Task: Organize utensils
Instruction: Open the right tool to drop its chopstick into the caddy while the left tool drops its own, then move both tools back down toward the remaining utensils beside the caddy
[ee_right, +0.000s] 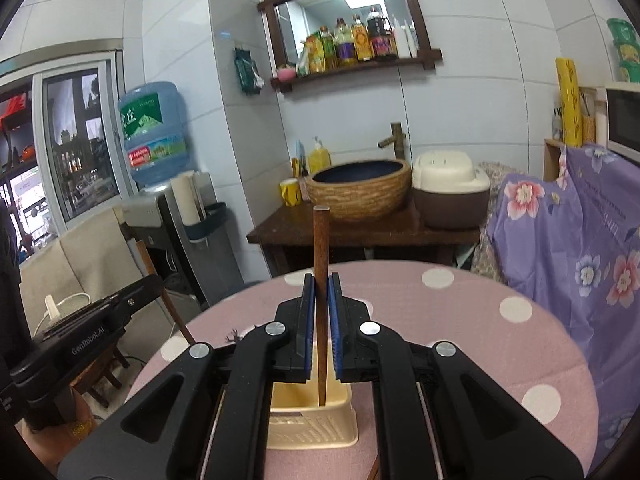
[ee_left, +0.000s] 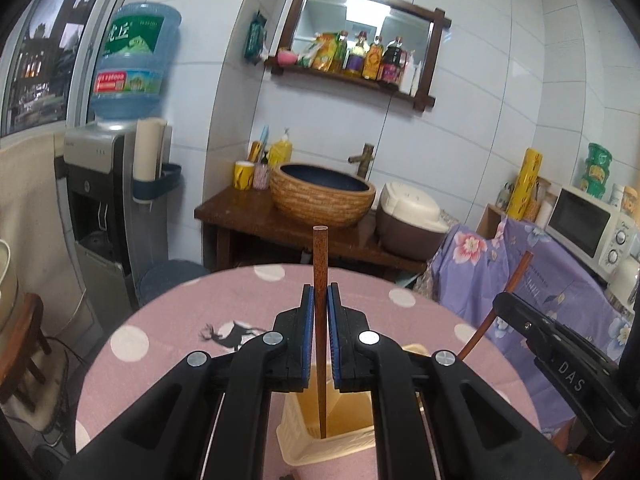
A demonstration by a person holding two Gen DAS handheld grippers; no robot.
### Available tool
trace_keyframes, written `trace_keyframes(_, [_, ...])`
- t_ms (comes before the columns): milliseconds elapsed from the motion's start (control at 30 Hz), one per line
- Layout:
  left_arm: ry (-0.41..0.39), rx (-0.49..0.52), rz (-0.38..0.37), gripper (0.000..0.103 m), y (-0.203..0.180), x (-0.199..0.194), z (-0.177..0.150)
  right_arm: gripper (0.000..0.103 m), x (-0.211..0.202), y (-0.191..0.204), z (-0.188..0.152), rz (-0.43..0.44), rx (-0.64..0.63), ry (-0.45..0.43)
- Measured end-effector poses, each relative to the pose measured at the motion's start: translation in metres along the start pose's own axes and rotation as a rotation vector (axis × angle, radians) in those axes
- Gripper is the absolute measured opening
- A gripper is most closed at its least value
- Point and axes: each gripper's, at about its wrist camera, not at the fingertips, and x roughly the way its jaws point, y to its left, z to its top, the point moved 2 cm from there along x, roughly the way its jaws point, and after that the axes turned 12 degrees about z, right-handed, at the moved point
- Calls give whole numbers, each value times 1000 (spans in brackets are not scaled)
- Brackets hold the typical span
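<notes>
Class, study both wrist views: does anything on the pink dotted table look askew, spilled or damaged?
Nothing stands out. Each gripper, left and right, clamps one brown wooden chopstick upright above the cream plastic utensil basket, which sits level on the pink dotted tablecloth.

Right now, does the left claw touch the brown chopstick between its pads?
Touching. In the left wrist view the left claw is shut on the brown chopstick; both blue pads press its sides, no gap showing.

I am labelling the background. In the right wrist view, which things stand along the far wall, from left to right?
Water bottle → yellow cup → woven basin → rice cooker → yellow roll → microwave.
</notes>
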Motion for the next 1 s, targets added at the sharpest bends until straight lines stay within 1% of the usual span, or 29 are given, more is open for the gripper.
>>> trace_keyframes(100, [27,1,15,8,4,11,-9,8,7,-4,-10,2,10,23])
trace_keyframes(233, [60,5,13,8,5,20,-16,8,12,-6,-17,3,15,35])
trace_keyframes(333, [55,14,14,8,3,20,-19,8,12,-7,-19,8,19,29])
trace_keyframes(367, [55,15,13,11,3,19,-19,9,11,-8,-20,16,21,28])
trace_keyframes(433, [55,14,5,32,4,13,-20,15,8,-8,-22,26,25,26])
trace_keyframes(467, [48,12,7,57,4,9,-22,29,5,-8,-23,24,26,20])
trace_keyframes(500, [30,8,13,67,6,4,-23,52,0,-7,-24,25,26,12])
trace_keyframes(533, [4,8,17,67,8,-5,-25,61,-6,-8,-26,23,30,-2])
trace_keyframes(567, [-9,17,18,68,8,-11,-28,64,-12,-8,-27,20,32,-16])
trace_keyframes(633, [-15,46,24,74,10,-24,-35,64,-22,-6,-31,8,15,-18])
trace_keyframes(700, [-15,58,24,82,13,-34,-43,64,-32,-4,-38,-4,0,-8])
trace_keyframes(733, [-12,62,21,84,15,-40,-49,65,-37,-4,-43,-7,-4,-4])
trace_keyframes(767, [-6,67,20,88,18,-45,-55,65,-42,-3,-47,-7,-9,5])
trace_keyframes(800, [7,75,20,90,21,-49,-62,67,-47,-4,-52,-7,-13,15])
trace_keyframes(867, [44,92,23,92,25,-52,-76,73,-55,-4,-63,-13,-14,41])
trace_keyframes(1000, [126,120,32,93,32,-53,-108,76,-67,-7,-93,-33,-6,113])
